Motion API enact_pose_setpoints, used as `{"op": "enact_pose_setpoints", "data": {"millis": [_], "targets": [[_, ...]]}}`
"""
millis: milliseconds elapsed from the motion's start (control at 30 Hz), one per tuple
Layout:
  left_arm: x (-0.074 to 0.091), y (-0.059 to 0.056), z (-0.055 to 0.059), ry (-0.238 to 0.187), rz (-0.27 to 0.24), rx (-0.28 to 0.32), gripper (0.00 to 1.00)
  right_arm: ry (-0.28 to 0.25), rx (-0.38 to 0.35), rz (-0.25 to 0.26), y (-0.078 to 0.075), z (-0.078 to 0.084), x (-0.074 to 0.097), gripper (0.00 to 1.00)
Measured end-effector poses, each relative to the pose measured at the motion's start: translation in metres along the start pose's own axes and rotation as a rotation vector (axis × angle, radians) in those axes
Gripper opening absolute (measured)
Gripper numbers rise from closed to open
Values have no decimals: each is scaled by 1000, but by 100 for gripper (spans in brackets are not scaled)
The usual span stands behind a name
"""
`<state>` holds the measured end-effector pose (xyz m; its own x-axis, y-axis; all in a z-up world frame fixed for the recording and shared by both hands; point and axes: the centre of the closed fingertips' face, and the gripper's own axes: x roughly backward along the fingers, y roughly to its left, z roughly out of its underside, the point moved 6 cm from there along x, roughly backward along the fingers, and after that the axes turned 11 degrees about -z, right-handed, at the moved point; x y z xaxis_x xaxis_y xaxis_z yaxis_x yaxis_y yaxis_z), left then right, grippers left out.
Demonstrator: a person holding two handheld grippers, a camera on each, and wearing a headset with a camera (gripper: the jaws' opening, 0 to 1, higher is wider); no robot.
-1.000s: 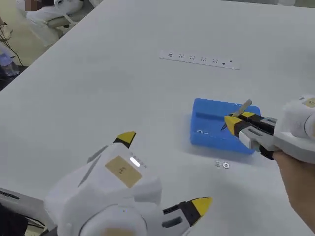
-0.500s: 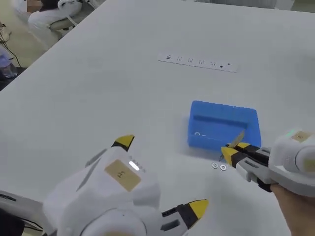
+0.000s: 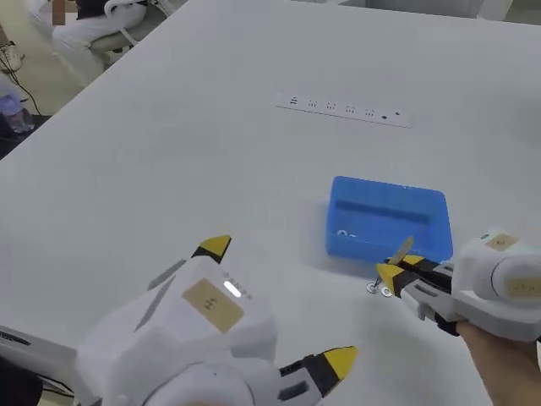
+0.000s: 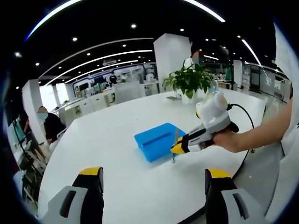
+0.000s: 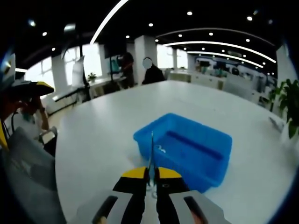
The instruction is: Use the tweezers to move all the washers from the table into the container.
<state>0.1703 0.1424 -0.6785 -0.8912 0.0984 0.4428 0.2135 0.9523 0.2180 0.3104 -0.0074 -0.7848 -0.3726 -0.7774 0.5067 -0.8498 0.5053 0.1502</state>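
— What does your right claw grip?
— My right claw [image 5: 150, 173] is closed on thin metal tweezers [image 5: 152, 154], tips slanted down to the white desk [image 3: 211, 152]. They aim at two small flat washers [image 3: 379, 289], lying just beside the front wall of the blue plastic container [image 3: 372, 245]. Whether the tips touch them, I cannot tell.
— And the other?
— My left claw [image 3: 277, 303] hangs wide open, empty, well apart, I think to leave room. One washer [image 3: 342, 234] lies already inside.

L gripper [image 3: 277, 303] fingers wide, R gripper [image 3: 396, 271] fingers pinched.
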Motion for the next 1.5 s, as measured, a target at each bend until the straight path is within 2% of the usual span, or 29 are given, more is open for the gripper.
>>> {"op": "enact_pose_setpoints", "data": {"millis": [333,500,800,900,1033,1200,1333,1500], "targets": [[1,1,0,-3,-4,3,91,12,41,6,0,2,-4,4],[1,1,2,5,-9,-3,90,-4,54,8,2,4,-4,3],[3,1,1,-5,-12,3,90,-14,10,16,-1,5,-1,2],[3,1,1,-6,-14,-2,90,-20,-46,13,-3,4,1,2],[4,-1,-2,-26,9,16,93,6,-26,7,0,1,1,2],[4,-1,-3,-27,6,3,93,-7,-20,-9,7,-7,5,2],[3,0,-3,-26,7,20,93,-46,-16,-26,11,-20,11,2],[3,-2,-2,-21,15,18,96,-83,6,-20,10,-39,20,2]]}}
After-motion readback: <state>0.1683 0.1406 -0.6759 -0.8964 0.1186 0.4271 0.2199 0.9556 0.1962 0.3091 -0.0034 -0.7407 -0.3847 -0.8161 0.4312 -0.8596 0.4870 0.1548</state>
